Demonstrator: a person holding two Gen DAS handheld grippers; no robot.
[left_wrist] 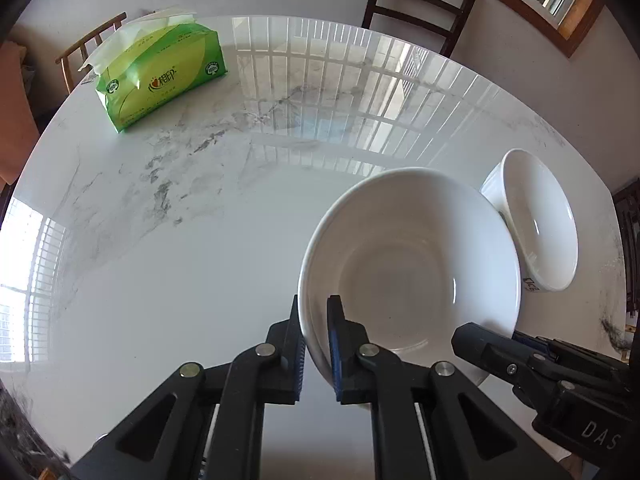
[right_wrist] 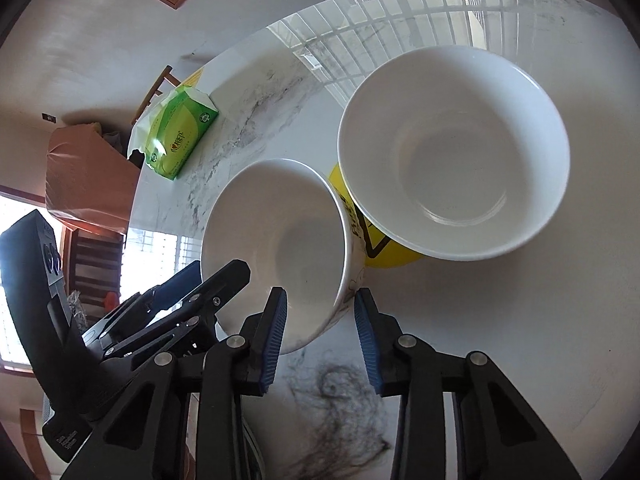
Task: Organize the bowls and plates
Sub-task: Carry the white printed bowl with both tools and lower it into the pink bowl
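Bowls are what I have in front of me, two white ones on the marble tabletop (left_wrist: pixel 168 240). My left claw (left_wrist: pixel 318 344) is pinched on the near rim of the larger bowl (left_wrist: pixel 412 256), one finger outside the wall and the blue-padded one inside, and the bowl looks tipped toward the camera. Just to its right sits the second bowl (left_wrist: pixel 540 216), also tilted; I cannot tell whether the two touch. From the right wrist view, my right claw (right_wrist: pixel 320 340) stands wide, its blue pads (right_wrist: pixel 276 336) either side of the near bowl's (right_wrist: pixel 280 240) rim without closing on it. A yellow disc (right_wrist: pixel 384 254) lies under the far bowl (right_wrist: pixel 456 148). A green tissue pack (left_wrist: pixel 160 76) rests well apart, near the far left edge, and a dark chair (left_wrist: pixel 420 4) stands beyond.
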